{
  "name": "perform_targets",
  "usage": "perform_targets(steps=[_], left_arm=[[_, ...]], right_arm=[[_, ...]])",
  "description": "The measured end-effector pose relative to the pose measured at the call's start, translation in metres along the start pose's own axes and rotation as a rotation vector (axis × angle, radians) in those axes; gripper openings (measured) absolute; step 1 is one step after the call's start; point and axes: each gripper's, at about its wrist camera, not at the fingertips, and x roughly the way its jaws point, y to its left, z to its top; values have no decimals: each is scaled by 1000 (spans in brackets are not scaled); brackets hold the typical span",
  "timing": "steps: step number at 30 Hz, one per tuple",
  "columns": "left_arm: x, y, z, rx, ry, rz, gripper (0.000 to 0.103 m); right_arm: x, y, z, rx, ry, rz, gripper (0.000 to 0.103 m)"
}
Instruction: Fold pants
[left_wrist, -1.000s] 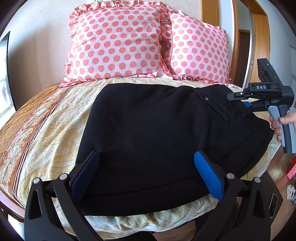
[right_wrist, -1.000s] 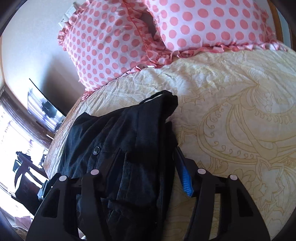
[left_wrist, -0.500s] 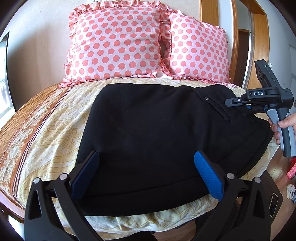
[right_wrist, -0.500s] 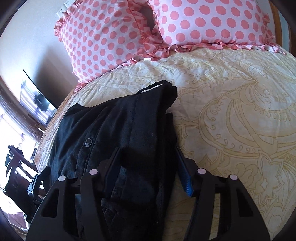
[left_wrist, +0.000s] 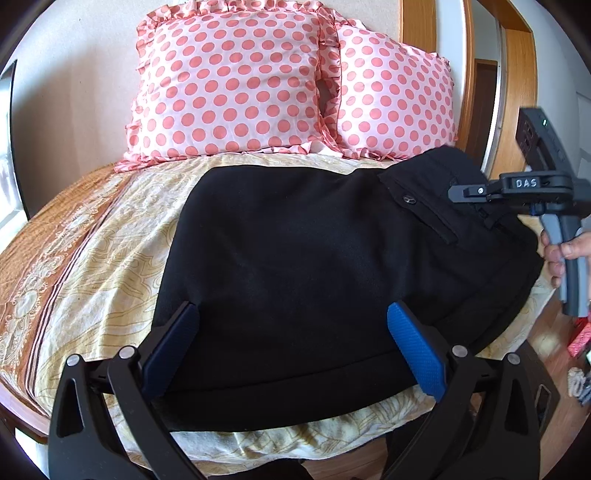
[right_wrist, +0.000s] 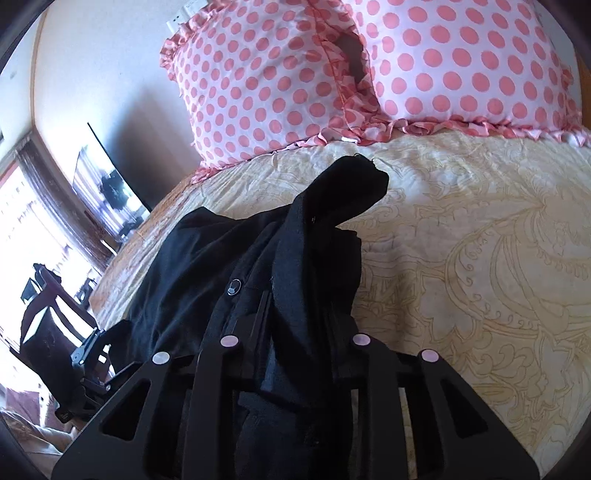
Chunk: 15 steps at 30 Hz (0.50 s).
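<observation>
Black pants (left_wrist: 314, 266) lie folded across a yellow patterned bed. My left gripper (left_wrist: 291, 339) is open, its blue pads (left_wrist: 413, 350) wide apart over the near folded edge of the pants. My right gripper (right_wrist: 295, 325) is shut on the waistband end of the pants (right_wrist: 295, 266) and lifts it off the bed; the fingertips are buried in the cloth. In the left wrist view the right gripper (left_wrist: 480, 192) is at the far right, by the pocket button (left_wrist: 408, 199).
Two pink polka-dot pillows (left_wrist: 229, 92) stand at the head of the bed (left_wrist: 92, 251). A wooden door frame (left_wrist: 517, 85) is at the right. The bed edge and wooden floor (left_wrist: 554, 354) lie below right. A dark screen (right_wrist: 107, 188) leans on the wall.
My right gripper has closed on the waistband end and raised it, so the cloth bunches up. The left gripper has stayed still and open.
</observation>
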Motion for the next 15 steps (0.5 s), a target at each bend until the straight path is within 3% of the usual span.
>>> perform_targets(steps=[3, 9, 13, 15], left_arm=[[-5, 17, 13, -59, 25, -80, 101], [-5, 72, 57, -214, 33, -134, 101], [28, 101, 81, -270, 153, -138, 100], [51, 112, 85, -316, 243, -210, 86]], right_arm=[[2, -5, -2, 8, 0, -10, 25], [6, -17, -5, 58, 3, 8, 25], [8, -24, -6, 97, 8, 28, 25], [10, -27, -6, 110, 15, 37, 25]])
